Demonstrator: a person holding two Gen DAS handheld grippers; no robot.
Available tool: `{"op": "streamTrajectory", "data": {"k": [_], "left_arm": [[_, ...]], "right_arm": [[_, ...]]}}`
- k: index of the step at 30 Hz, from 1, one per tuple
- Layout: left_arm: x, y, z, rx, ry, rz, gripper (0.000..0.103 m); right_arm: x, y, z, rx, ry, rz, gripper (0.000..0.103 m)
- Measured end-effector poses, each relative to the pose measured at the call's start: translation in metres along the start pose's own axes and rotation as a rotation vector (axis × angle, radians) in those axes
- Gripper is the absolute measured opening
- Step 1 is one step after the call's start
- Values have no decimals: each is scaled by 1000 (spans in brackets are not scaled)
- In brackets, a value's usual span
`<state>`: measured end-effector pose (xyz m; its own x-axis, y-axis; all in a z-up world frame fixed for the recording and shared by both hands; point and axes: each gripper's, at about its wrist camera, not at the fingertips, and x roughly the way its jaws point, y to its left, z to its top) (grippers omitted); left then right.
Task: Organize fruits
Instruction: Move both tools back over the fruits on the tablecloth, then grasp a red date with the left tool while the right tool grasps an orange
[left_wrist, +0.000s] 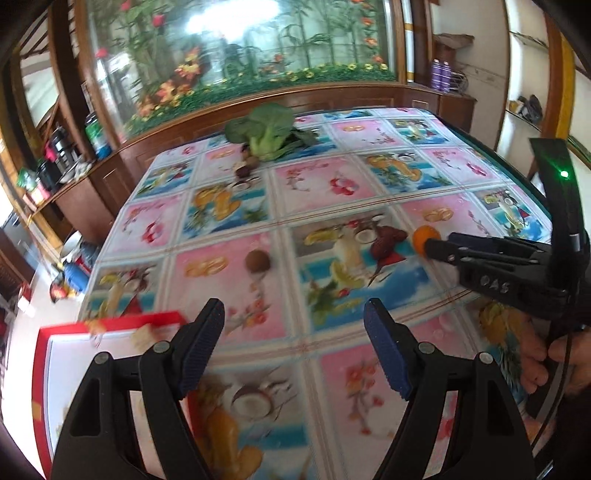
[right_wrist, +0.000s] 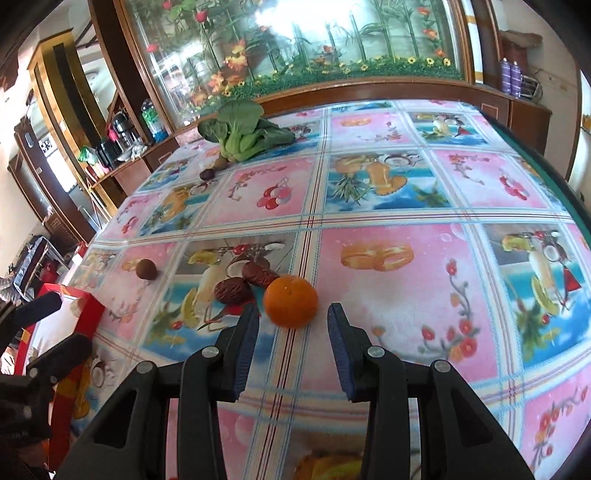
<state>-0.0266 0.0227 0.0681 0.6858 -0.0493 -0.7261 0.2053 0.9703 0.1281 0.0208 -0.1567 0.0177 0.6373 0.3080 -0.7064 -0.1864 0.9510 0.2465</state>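
The orange (right_wrist: 291, 301) sits on the counter (right_wrist: 406, 280) just ahead of your right gripper (right_wrist: 293, 325), whose fingers are apart and not yet around it, so you look mid-approach. Next, push forward and close gently; your left gripper (left_wrist: 294, 325), also spread and empty, hovers by the red box (left_wrist: 110, 325).

So on the table (right_wrist: 406, 280) the orange (right_wrist: 291, 301) sits near the front, with two dark fruits (right_wrist: 243, 282) just behind-left of it. A small round fruit (right_wrist: 145, 269) lies further left, near the box (right_wrist: 79, 295) at the left edge. The leafy vegetable (right_wrist: 240, 133) is way at the back.
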Motion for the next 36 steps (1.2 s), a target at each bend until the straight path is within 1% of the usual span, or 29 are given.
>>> {"op": "streamTrajectory", "data": {"k": [2, 3, 4, 8, 9, 12, 15, 16, 17, 21, 23, 25, 27, 28, 29, 32, 36], "left_arm": [[9, -9, 7, 35, -6, -9, 78], [13, -12, 9, 48, -3, -14, 78], [19, -15, 12, 58, 2, -23, 78], [39, -25, 20, 84, 35, -43, 78], [45, -29, 22, 88, 44, -43, 78], [57, -37, 26, 88, 67, -52, 78], [67, -44, 30, 80, 84, -68, 78], [72, -47, 32, 80, 93, -67, 76], [77, -50, 34, 80, 101, -64, 70], [94, -61, 42, 86, 125, -69, 60], [100, -66, 45, 93, 130, -76, 53], [101, -68, 47, 94, 126, -82, 51], [103, -68, 48, 82, 131, -98, 44], [103, -68, 48, 74, 133, -117, 35], [103, -68, 48, 68, 136, -136, 29], [101, -72, 47, 73, 128, -124, 29], [95, -66, 42, 18, 134, -130, 29]], "right_arm": [[7, -2, 2, -7, 7, -7, 38], [9, -2, 3, -1, 16, 8, 38], [11, -3, 4, 4, 25, 21, 38], [12, -2, 5, -11, 27, 17, 36], [11, -2, 5, -18, 27, 29, 30], [10, -6, 7, -6, 28, 14, 30], [5, -18, 11, 52, 20, 26, 30], [3, -23, 12, 73, 15, 24, 30], [1, -27, 13, 91, 9, 20, 30], [-5, -37, 16, 130, -8, 9, 30], [-5, -37, 16, 137, -8, 17, 30], [-6, -37, 16, 140, -8, 26, 30], [-5, -36, 17, 140, -9, 30, 30], [-6, -36, 18, 141, -10, 30, 30], [-6, -36, 18, 140, -12, 30, 30], [-7, -37, 18, 142, -21, 33, 30], [-8, -39, 18, 150, -34, 40, 30]]}}
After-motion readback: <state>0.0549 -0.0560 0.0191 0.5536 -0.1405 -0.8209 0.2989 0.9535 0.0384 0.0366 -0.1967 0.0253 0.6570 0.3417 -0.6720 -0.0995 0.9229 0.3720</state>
